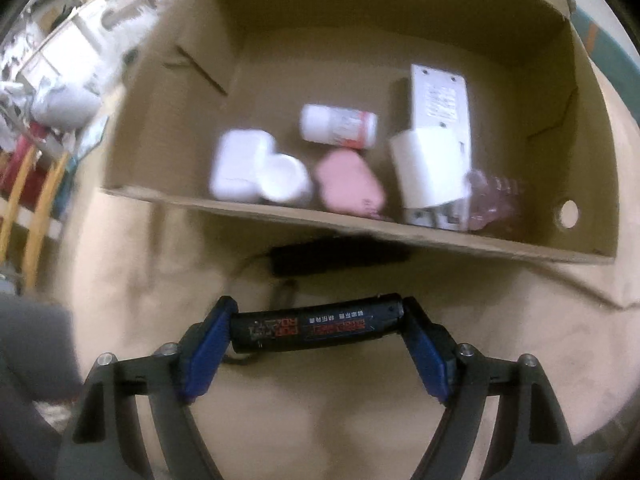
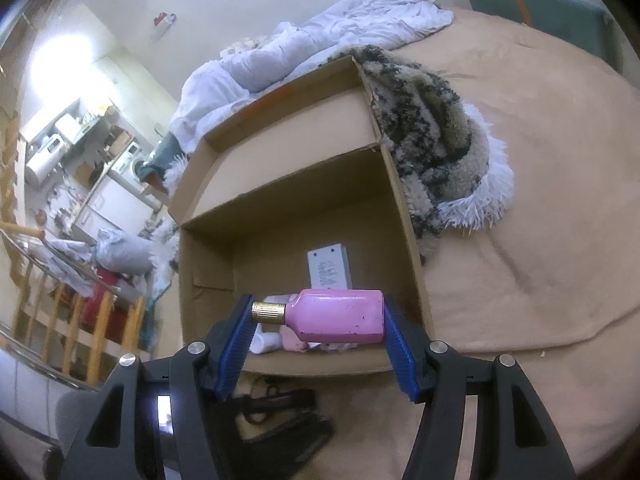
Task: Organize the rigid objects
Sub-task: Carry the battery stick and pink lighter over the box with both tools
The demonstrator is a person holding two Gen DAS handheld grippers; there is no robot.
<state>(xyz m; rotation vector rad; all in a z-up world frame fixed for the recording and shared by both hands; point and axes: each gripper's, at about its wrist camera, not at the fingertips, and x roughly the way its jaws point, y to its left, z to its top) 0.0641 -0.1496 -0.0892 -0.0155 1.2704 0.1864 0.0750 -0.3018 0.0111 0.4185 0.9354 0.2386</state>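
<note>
Pink bottle clamped end-to-end in my right gripper, above the cardboard box: rigid, slick, likely light; hold is cap-to-base, could pivot | black battery pack pinched lengthwise in my left gripper, short of the box rim | white charger already inside.

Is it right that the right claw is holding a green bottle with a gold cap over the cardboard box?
Not quite: the bottle is pink, not green. The right wrist view shows the right claw shut on it, gold cap pointing left, over the cardboard box.
</note>
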